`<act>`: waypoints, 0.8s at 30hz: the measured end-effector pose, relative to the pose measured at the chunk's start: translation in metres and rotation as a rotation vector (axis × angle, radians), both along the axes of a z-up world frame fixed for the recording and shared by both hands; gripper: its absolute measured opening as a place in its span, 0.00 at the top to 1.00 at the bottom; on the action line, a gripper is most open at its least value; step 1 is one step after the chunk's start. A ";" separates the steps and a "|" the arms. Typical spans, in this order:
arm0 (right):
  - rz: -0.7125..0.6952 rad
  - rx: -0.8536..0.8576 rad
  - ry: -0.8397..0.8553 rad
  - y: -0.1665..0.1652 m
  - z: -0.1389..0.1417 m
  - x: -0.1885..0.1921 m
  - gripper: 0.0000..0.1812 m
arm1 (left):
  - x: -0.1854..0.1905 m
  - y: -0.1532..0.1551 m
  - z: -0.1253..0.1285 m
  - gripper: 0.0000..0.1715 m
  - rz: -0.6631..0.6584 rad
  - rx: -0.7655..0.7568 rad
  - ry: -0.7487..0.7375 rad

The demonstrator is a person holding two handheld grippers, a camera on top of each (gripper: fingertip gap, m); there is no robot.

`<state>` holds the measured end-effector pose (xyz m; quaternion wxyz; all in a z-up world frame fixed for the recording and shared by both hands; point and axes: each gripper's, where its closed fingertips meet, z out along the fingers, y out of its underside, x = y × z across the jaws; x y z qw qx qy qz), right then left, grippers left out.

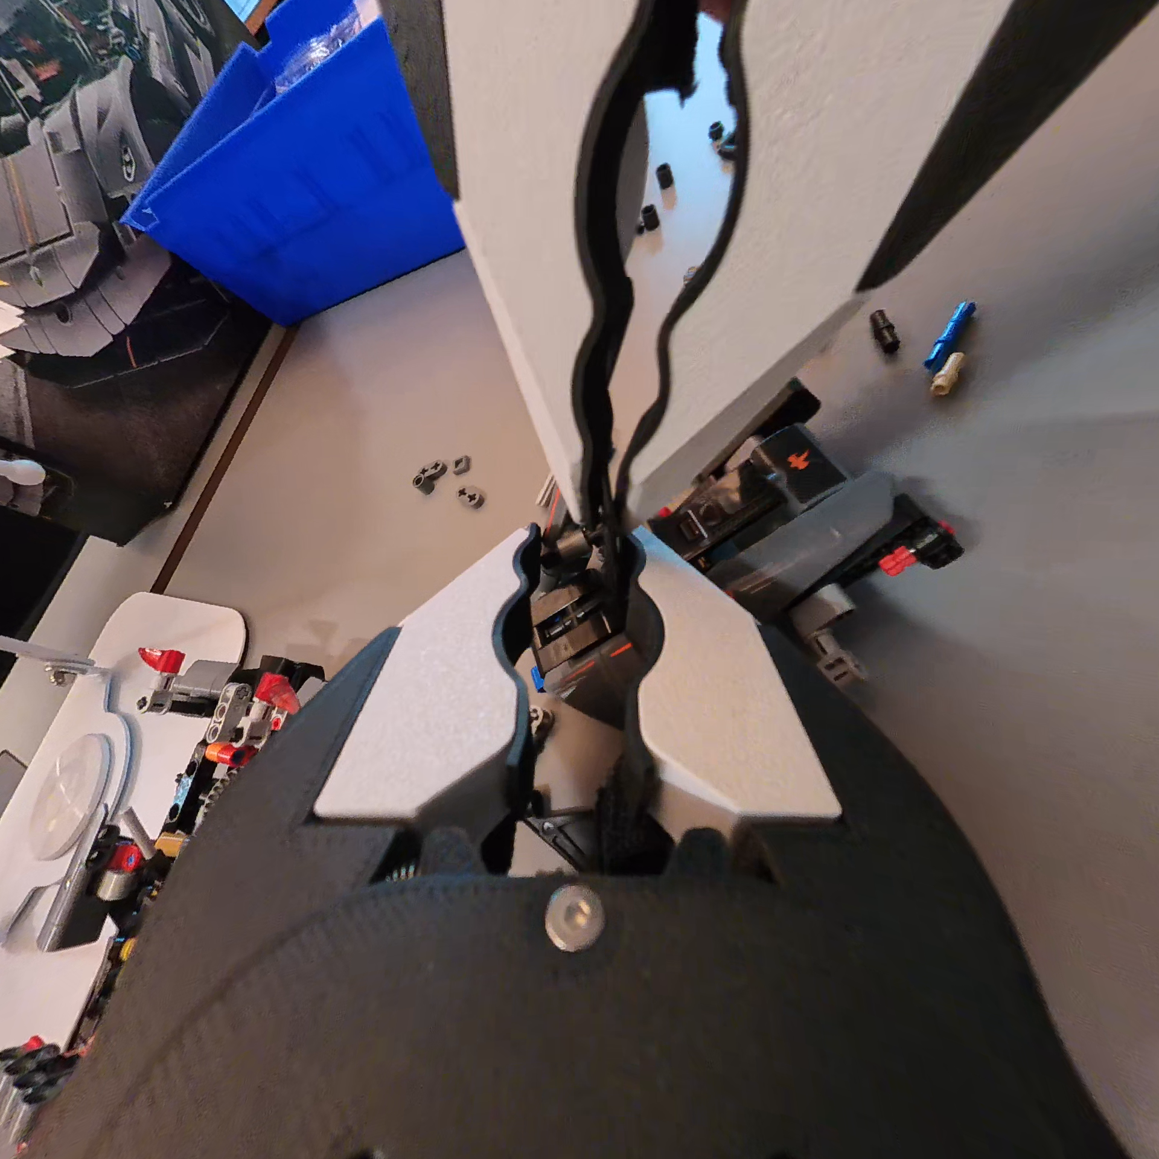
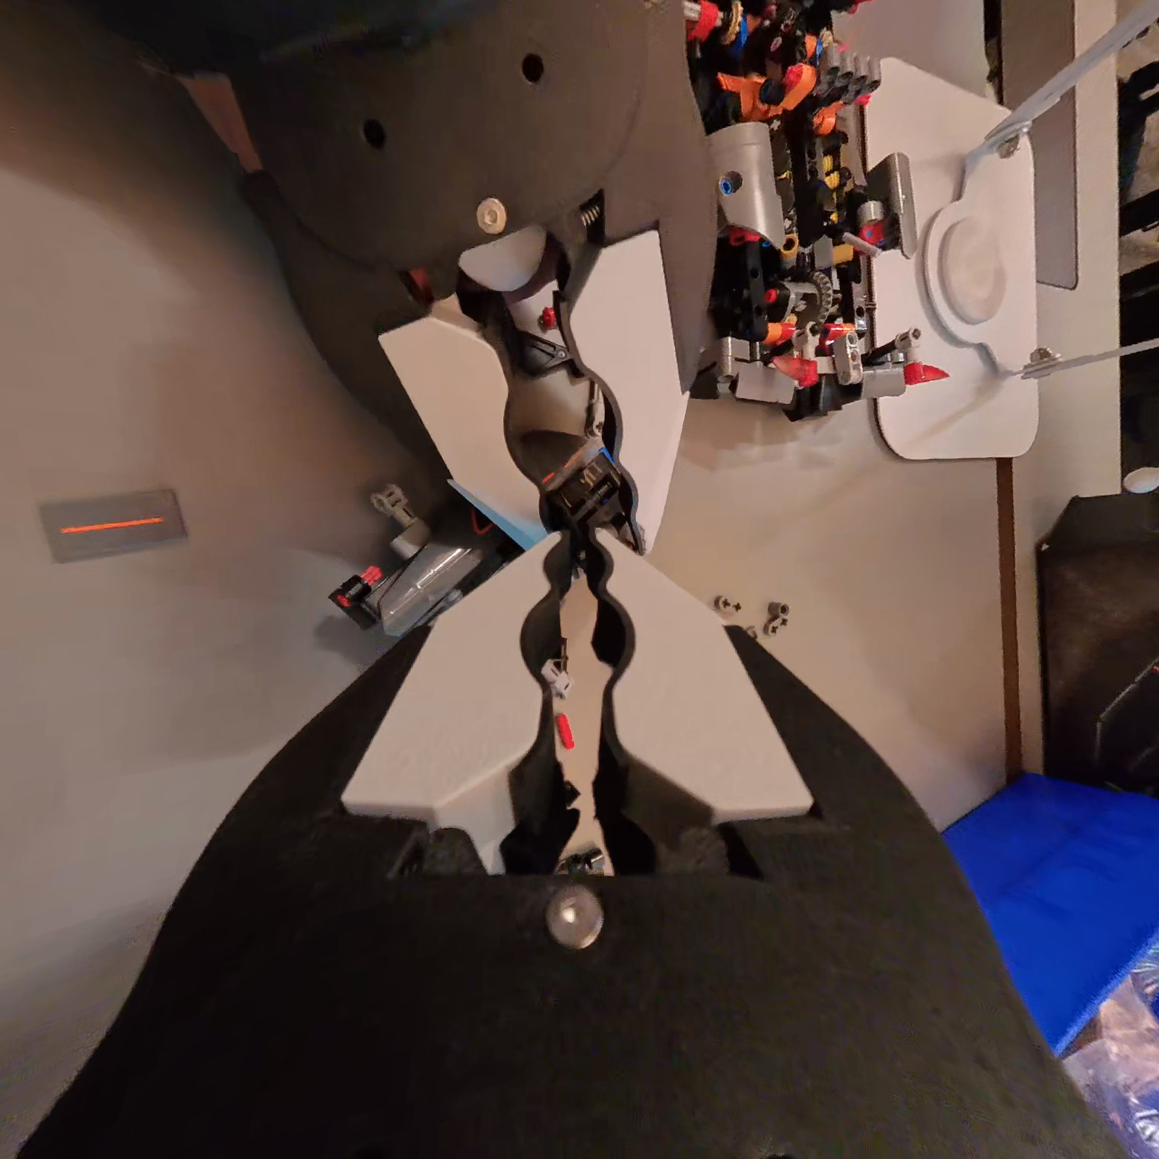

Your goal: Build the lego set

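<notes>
Both grippers meet tip to tip above the tabletop (image 1: 376, 389). Left gripper (image 1: 583, 621) is clamped on a small black lego sub-assembly (image 1: 574, 627). Right gripper (image 2: 580, 552) is nearly closed, pinching the same piece's far end. Larger lego car chassis (image 2: 809, 263) sits on a white stand at far right in the right wrist view. Blue bin (image 1: 301, 188) lies at far left in the left view.

L tongs (image 1: 580, 602) & R tongs (image 2: 580, 552) meet tip-to-tip, both clamped, 2 fingers each nearly closed.
</notes>
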<state>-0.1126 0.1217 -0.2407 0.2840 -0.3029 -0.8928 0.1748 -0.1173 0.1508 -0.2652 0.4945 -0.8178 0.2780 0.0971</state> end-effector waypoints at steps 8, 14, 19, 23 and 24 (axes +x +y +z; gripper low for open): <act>-0.107 -0.054 0.040 0.003 0.010 -0.002 1.00 | -0.005 0.002 0.003 0.81 0.038 0.018 0.001; -0.253 -0.157 0.119 0.007 0.018 -0.008 1.00 | -0.019 -0.002 0.006 0.74 0.134 0.028 0.001; -0.383 -0.213 0.158 0.012 0.017 -0.011 1.00 | -0.020 -0.003 0.004 0.76 0.169 0.009 -0.013; -0.445 -0.296 0.147 0.014 0.015 -0.012 1.00 | -0.020 -0.002 0.002 0.78 0.193 -0.005 -0.033; -0.457 -0.308 0.147 0.015 0.015 -0.012 1.00 | -0.021 -0.002 0.002 0.78 0.197 -0.007 -0.037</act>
